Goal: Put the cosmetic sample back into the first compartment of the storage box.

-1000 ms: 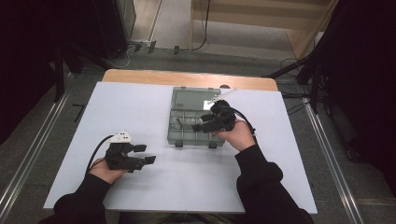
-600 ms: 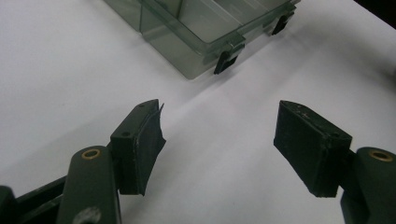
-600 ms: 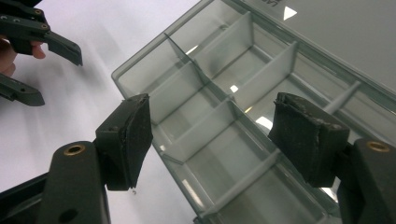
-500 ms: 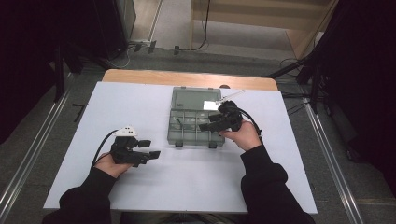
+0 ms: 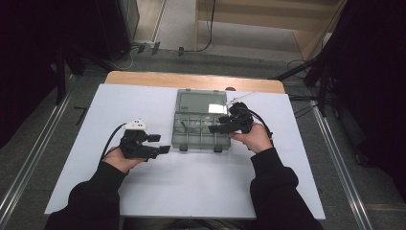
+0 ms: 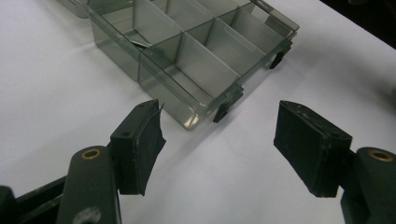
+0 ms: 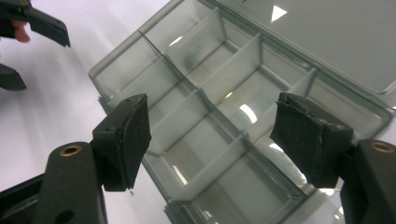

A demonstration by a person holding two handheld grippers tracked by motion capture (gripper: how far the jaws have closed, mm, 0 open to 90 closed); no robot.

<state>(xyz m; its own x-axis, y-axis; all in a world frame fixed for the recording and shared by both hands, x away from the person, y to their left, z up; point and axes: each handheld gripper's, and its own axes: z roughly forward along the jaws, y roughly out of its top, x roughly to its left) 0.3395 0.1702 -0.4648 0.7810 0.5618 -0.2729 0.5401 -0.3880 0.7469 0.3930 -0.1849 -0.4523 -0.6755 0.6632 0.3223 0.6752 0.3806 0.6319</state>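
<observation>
Your compartment box [image 5: 200,125] sits near the middle of the white table cover [image 5: 86,110], lid [image 5: 201,101] swung open flat on the far side. Smoky grey see-through plastic, rectangular, split by thin straight dividers into small cells; two dark latches [image 6: 223,110] on the near edge. A thin slanted piece lies in one cell in the left gripper view; too faint to say what it is.

Your left gripper [image 5: 158,143] rests low just left of the box's near left corner, not touching it. Jaws stand wide apart, nothing between them but bare cover; the box corner lies ahead of them, unobstructed. Pads [image 6: 149,140] are matte black rubber, worn and ragged at the edges.

Your right gripper [image 5: 216,128] hangs over the right part of the tray, jaws also spread wide, holding nothing, with the cells beneath them. Its pads [image 7: 308,135] show the same frayed rubber.

A bare wooden table edge [image 5: 191,80] lies beyond the cover. Cables [image 5: 111,140] trail from both grippers. Dark sleeves [image 5: 95,196] come in at the bottom. Grey floor and metal rails flank the table.
</observation>
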